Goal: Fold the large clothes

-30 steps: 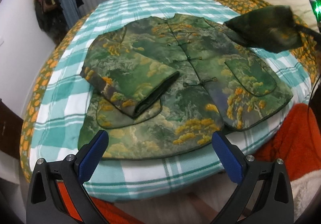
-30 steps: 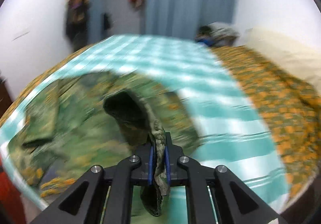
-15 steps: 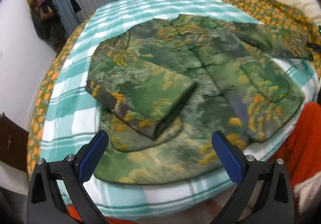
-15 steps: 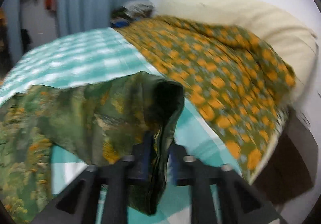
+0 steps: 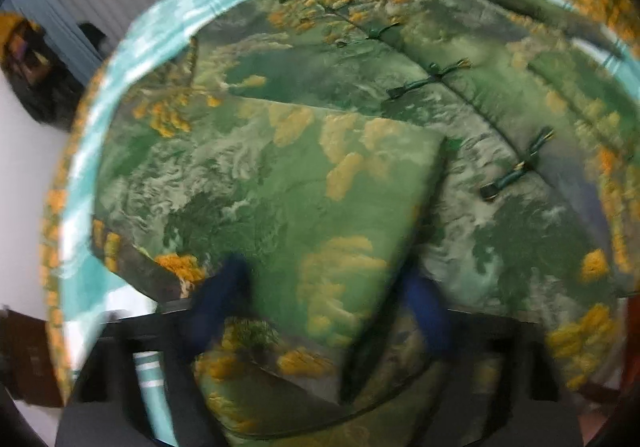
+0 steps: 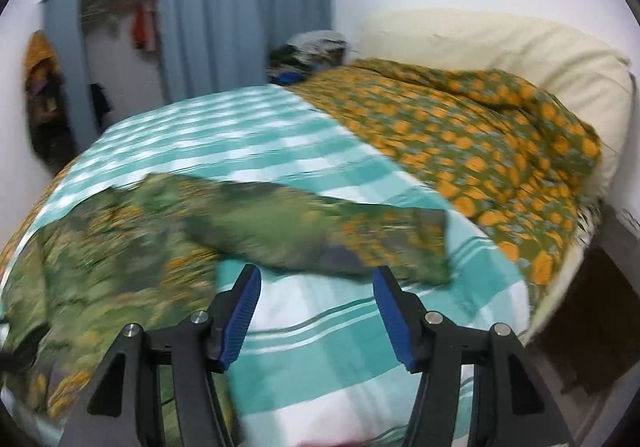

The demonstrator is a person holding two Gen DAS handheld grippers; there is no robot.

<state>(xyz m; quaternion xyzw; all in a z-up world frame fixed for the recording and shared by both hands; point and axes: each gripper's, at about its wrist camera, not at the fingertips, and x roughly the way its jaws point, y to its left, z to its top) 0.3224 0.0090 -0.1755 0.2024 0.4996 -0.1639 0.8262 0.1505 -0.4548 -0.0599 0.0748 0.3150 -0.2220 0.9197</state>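
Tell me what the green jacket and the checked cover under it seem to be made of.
Green jacket: looks like a padded woven brocade with a slight sheen; the printed landscape pattern, thick folded sleeve edge and knotted cord fastenings suggest it, though blur leaves the weave unclear. Checked cover: seems a thin, matte woven cotton-like sheet, lying flat with soft creases.

**Bedroom inventory: counted items**

One green printed jacket (image 5: pixel 360 175), with three frog fastenings (image 5: pixel 430 81) visible; one teal checked sheet (image 6: pixel 256 135); one orange-flowered quilt (image 6: pixel 472 135); one cream pillow (image 6: pixel 500 43); two grippers, left gripper (image 5: pixel 320 311) and right gripper (image 6: pixel 316 311).
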